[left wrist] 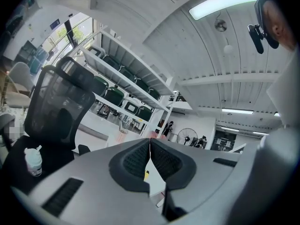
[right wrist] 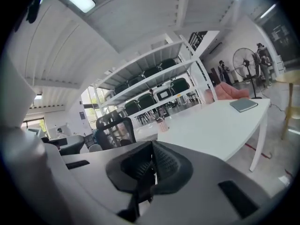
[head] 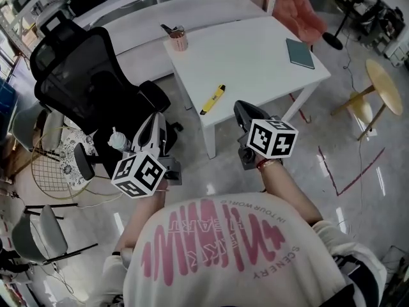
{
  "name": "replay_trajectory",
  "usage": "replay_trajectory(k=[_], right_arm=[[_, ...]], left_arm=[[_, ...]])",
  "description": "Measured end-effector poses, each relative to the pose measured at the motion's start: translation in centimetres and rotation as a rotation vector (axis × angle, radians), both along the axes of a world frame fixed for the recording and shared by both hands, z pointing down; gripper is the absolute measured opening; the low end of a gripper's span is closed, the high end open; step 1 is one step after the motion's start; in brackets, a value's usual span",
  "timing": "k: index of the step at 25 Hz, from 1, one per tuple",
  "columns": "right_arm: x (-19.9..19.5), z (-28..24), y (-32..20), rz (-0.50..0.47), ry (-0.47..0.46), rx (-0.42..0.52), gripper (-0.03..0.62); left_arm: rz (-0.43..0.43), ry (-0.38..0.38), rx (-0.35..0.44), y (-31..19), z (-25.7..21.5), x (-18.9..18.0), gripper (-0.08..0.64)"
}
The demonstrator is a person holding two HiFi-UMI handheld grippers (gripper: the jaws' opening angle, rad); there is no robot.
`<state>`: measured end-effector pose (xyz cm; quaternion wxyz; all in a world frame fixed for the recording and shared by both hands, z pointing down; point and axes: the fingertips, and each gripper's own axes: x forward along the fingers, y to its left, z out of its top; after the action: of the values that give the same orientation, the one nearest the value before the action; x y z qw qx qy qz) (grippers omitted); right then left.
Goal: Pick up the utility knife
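Both left gripper (head: 156, 118) and right gripper (head: 241, 106) closed, empty; utility knife (head: 213, 99) on table (head: 255, 50) ahead.

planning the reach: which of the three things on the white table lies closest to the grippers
The slim yellow utility knife at the white table's near edge; the pink pen cup and the flat dark green notebook sit farther back.

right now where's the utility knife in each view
Head view: the utility knife lies on the white table, near its front left edge.
Left gripper view: only a yellow sliver low at centre, probably the knife.
Right gripper view: not in it.
Shared landmark: the black mesh chair, left of the table in all three.
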<state>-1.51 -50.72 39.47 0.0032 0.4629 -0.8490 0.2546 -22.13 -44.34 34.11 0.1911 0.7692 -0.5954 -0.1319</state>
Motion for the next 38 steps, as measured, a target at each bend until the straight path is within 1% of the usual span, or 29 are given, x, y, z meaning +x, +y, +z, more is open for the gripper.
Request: replay_trajectory(k=[4, 8, 11, 15, 18, 21, 27, 31, 34, 35, 38], right_arm=[[-2.3, 3.7, -2.7, 0.0, -0.025, -0.098, 0.014], [-3.7, 7.3, -4.8, -0.002, 0.015, -0.19, 0.014], [-5.2, 10.1, -6.8, -0.021, 0.042, -0.262, 0.015], [-6.9, 14.5, -9.2, -0.03, 0.063, -0.411, 0.015], [-7.4, 16.5, -11.4, 0.001, 0.095, -0.475, 0.015], [-7.8, 17.8, -13.0, 0.032, 0.133, -0.523, 0.015], [-6.7, 19.8, -15.7, 0.125, 0.213, -0.621, 0.017], [-6.1, 20.7, -16.9, 0.182, 0.148, -0.714, 0.151], [-6.3, 20.8, -17.3, 0.216, 0.12, -0.761, 0.162], [-6.4, 20.7, -17.4, 0.221, 0.123, -0.764, 0.186], [-6.7, 20.5, -17.6, 0.228, 0.119, -0.764, 0.19]], left_arm=[[-0.013, 0.018, -0.043, -1.6, 2.9, -2.8, 0.025], [-0.028, 0.045, -0.092, -2.1, 5.8, -4.5, 0.025], [-0.049, 0.062, -0.12, -2.3, 7.4, -6.0, 0.025], [-0.088, 0.083, -0.163, -2.0, 9.6, -8.4, 0.025], [-0.121, 0.101, -0.187, -2.0, 11.0, -10.1, 0.025], [-0.143, 0.109, -0.194, -2.0, 11.7, -11.3, 0.025], [-0.189, 0.113, -0.211, -1.9, 12.5, -13.4, 0.025], [-0.217, 0.132, -0.229, -1.1, 13.7, -14.4, 0.025], [-0.242, 0.155, -0.249, -0.2, 14.9, -15.1, 0.025], [-0.247, 0.161, -0.255, 0.0, 15.2, -15.2, 0.025], [-0.258, 0.165, -0.26, 0.4, 15.7, -15.6, 0.025]])
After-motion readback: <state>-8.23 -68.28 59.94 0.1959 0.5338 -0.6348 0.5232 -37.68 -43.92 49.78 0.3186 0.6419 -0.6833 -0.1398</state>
